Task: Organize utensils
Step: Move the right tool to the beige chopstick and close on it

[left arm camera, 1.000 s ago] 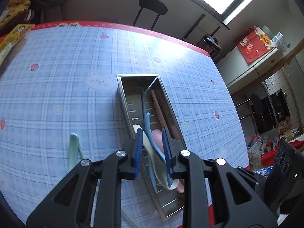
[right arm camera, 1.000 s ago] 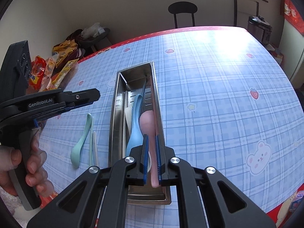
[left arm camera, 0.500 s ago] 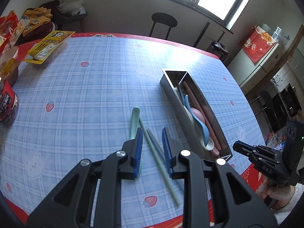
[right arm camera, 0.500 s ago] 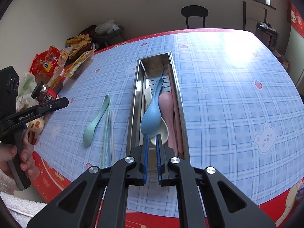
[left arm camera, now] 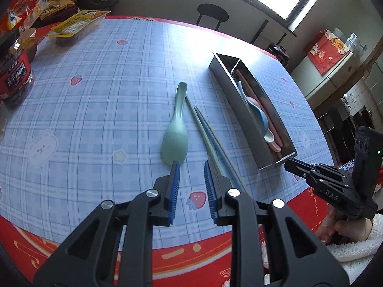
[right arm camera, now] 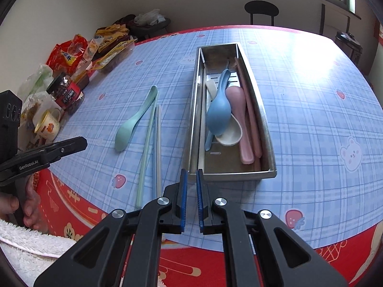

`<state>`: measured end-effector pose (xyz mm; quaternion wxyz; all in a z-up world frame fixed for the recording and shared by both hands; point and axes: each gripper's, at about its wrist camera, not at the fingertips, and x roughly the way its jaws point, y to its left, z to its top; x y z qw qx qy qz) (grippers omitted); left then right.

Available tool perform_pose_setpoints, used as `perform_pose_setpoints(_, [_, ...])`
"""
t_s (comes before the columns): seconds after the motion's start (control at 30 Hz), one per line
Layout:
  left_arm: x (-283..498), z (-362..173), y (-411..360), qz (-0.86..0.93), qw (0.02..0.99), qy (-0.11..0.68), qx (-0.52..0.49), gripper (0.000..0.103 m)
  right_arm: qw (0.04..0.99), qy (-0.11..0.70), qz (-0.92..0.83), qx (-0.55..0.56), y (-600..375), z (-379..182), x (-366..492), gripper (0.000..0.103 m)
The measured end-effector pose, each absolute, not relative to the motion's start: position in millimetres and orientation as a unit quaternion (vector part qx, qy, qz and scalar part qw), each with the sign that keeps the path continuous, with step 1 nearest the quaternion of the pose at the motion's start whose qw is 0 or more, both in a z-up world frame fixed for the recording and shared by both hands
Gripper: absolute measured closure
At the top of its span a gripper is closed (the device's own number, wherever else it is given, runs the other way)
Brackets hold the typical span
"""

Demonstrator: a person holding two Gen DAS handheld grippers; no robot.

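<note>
Both grippers' fingers (left arm camera: 173,181) apart, empty.

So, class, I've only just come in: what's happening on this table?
A person holds a hand-held gripper in each hand and is sorting utensils into a steel tray. A blue spoon, a pink spoon and a white spoon already lie in it. A green spoon and chopsticks are on the tablecloth beside it. The left hand-held gripper hangs open over these, holding nothing. The right hand-held gripper is near the tray's end, jaws narrowly apart, empty.
</note>
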<state>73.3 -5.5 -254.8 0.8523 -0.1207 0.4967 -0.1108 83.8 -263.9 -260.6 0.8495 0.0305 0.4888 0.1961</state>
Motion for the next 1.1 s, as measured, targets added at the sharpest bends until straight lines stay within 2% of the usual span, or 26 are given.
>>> perform_pose_setpoints(0.2, [60.3, -264.2, -0.1, -0.1, 0.85, 0.503, -0.117, 0.073, 0.837, 0.504, 0.213, 0.012, -240.7, -278.0, 75.1, 0.095])
perform_pose_setpoints(0.3, [55.2, -266.8, 1.0, -0.098, 0.85, 0.505, -0.108, 0.066, 0.831, 0.512, 0.216, 0.002, -230.9, -286.3, 74.6, 0.094])
perform_pose_setpoints(0.4, [52.4, -267.0, 1.5, -0.101, 0.85, 0.506, -0.1, 0.065, 0.829, 0.515, 0.218, -0.003, -223.1, -290.6, 74.6, 0.091])
perform_pose_setpoints(1.1, [49.5, -271.1, 10.8, -0.12, 0.843, 0.515, -0.099, 0.065, 0.829, 0.521, 0.199, -0.041, -198.5, -301.8, 84.0, 0.09])
